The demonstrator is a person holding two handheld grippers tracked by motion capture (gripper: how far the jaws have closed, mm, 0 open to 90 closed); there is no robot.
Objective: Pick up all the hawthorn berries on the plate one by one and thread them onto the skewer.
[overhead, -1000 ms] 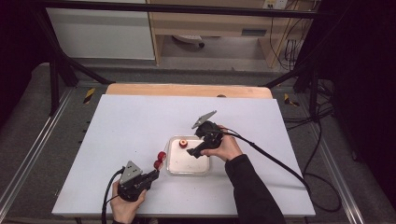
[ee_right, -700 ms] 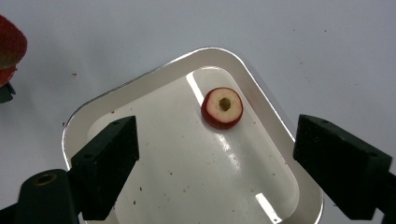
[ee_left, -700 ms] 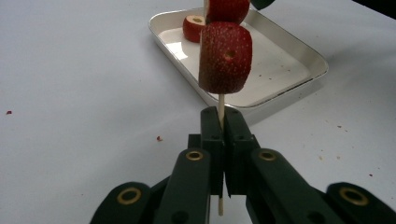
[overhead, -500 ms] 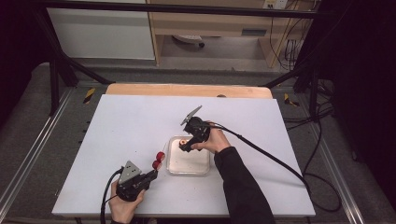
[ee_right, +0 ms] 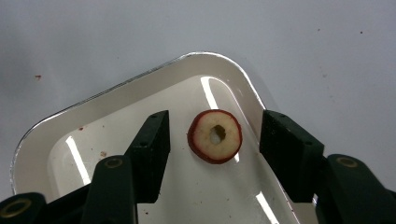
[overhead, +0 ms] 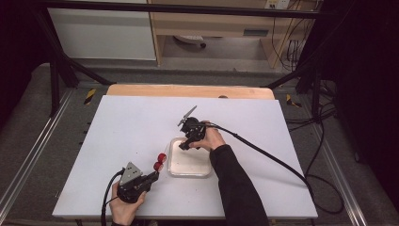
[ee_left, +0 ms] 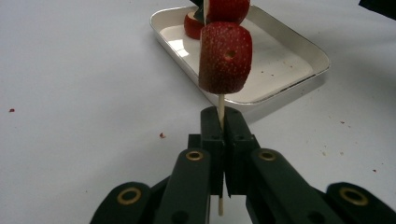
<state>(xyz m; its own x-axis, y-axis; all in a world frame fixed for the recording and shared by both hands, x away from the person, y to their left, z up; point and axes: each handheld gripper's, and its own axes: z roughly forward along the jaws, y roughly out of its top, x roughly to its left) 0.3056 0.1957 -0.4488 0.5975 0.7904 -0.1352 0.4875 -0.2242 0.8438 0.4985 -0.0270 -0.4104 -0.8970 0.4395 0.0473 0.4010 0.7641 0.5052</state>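
My left gripper (ee_left: 223, 116) is shut on a thin wooden skewer (ee_left: 220, 100) that stands up from its jaws. A red strawberry piece (ee_left: 225, 56) with a hole is threaded on it, with a second piece (ee_left: 229, 8) above. In the high view this gripper (overhead: 151, 176) lies near the table's front, its strawberry pieces (overhead: 160, 161) just left of the white tray (overhead: 200, 170). My right gripper (ee_right: 217, 128) is open over the tray's corner (ee_right: 116, 91), its jaws on either side of a strawberry slice (ee_right: 215, 136) with a hole. In the high view the right gripper (overhead: 186, 145) hangs over the tray's far left corner.
The white table (overhead: 117, 127) has a wooden strip (overhead: 188, 90) along its far edge. Small red specks (ee_left: 161, 135) dot the surface. The right gripper's cable (overhead: 263, 150) trails off to the right. Black frame bars (overhead: 61, 70) stand beyond the table.
My right gripper has moved left across the tray to its far left corner, over the strawberry slice. The left gripper and its skewer have stayed put.
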